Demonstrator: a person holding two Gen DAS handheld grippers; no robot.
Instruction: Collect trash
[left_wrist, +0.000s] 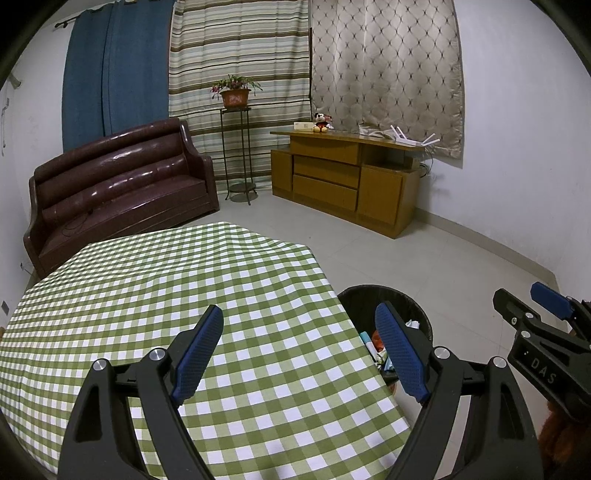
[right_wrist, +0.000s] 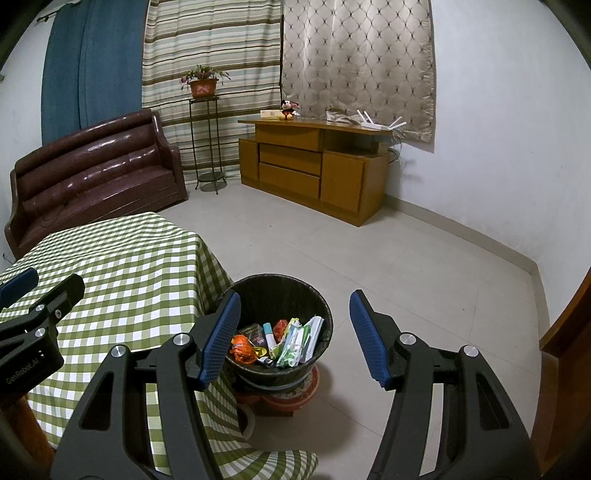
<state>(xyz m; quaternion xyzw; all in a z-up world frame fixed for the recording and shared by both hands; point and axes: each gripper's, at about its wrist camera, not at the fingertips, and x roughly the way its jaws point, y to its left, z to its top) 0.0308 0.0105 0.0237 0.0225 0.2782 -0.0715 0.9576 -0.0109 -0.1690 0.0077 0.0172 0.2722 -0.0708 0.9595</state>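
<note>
Checked tablecloth (left_wrist: 155, 295) (sofa (left_wrist: 122, 184) beyond)

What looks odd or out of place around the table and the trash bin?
The black trash bin isn't on the floor: it sits propped on a red stool beside the checked tablecloth. Wrappers stay inside it; nothing looks spilled.

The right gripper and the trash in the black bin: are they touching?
Apart. The right wrist view shows the right gripper open and empty, its blue pads well above the wrappers lying inside the black bin.
</note>
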